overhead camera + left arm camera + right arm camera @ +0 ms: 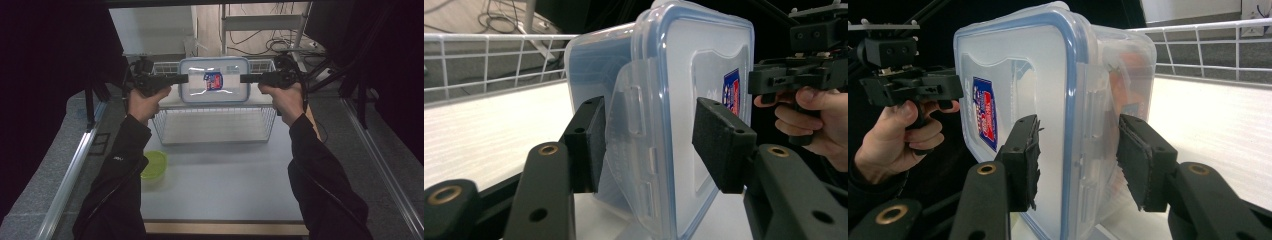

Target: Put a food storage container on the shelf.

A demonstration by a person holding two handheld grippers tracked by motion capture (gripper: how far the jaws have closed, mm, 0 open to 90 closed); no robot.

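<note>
Above a pale grey table (225, 175) edged by dark curtains, a white wire basket (215, 125) stood beside a green bowl (152, 165). Over it hung a clear blue-rimmed lidded container (214, 80) bearing a red-and-blue sticker, clamped endwise by the left gripper (184, 78) and right gripper (245, 78).

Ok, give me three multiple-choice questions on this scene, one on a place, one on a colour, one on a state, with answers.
1. Where is the green bowl?
A. on the floor
B. on the table by the left sleeve
C. on a shelf

2. What colour is the lid rim of the clear box?
A. red
B. blue
C. yellow

3. How is the clear box held?
A. by one hand alone
B. hanging from a hook
C. between the left tool and the right tool

Answers: B, it sits at the table's left edge. B, a blue band runs round the lid. C, each tool's jaws clamp one end.
</note>
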